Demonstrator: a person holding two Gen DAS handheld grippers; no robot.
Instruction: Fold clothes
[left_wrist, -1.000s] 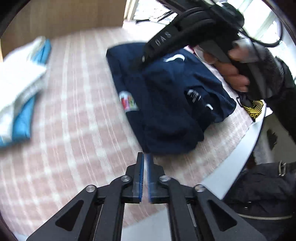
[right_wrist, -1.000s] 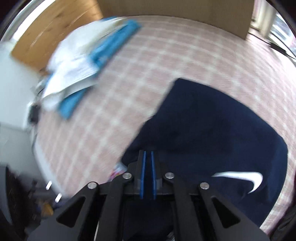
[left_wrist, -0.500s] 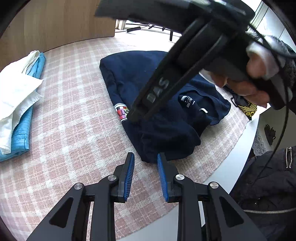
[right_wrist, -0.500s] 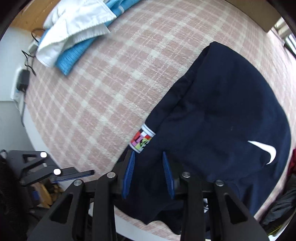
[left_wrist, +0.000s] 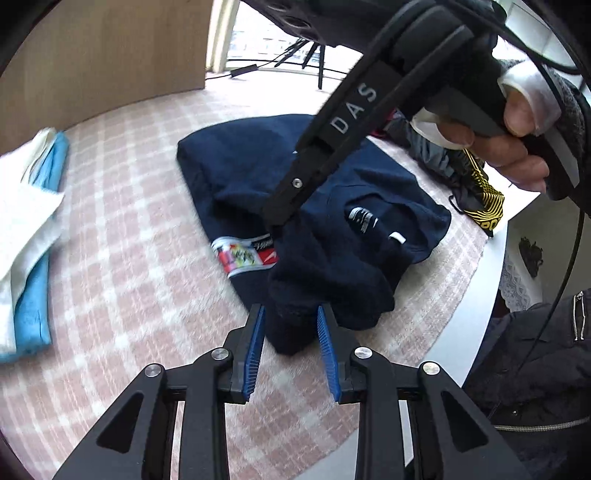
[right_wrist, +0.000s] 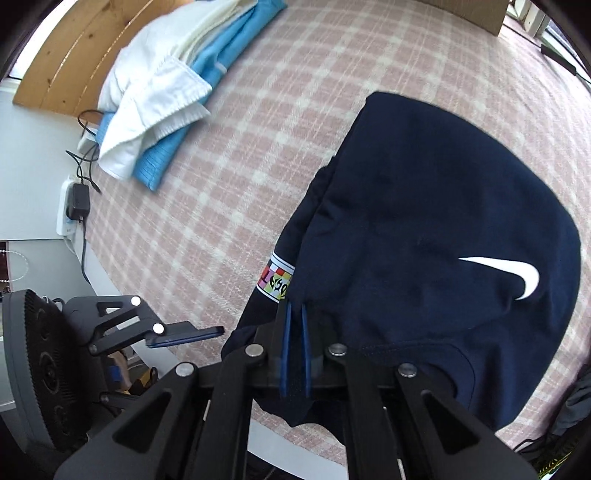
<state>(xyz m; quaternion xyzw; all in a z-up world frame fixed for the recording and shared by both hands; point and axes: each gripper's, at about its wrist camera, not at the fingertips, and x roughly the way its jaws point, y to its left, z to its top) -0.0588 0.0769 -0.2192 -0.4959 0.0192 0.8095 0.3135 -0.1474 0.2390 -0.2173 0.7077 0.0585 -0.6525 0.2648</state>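
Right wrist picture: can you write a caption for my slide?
Right gripper pinches the navy blue sweatshirt on the pink checked tablecloth.

Checked tablecloth (left_wrist: 122, 236) under navy garment (left_wrist: 240, 166), folded stack (right_wrist: 162, 85).

the left gripper (left_wrist: 290, 349) is a matte black linkage with triangular cut-outs, round silver screws at its joints and ribbed blue pads (left_wrist: 253, 354) lining both fingers. the right gripper (right_wrist: 294, 345) is built the same; in the left wrist view its black arm bears pale letters "das" above one silver screw. the hand (left_wrist: 517, 147) on its dark handle wears a white glove under a grey knitted sleeve (left_wrist: 570, 107), and thin black cables run past that sleeve.
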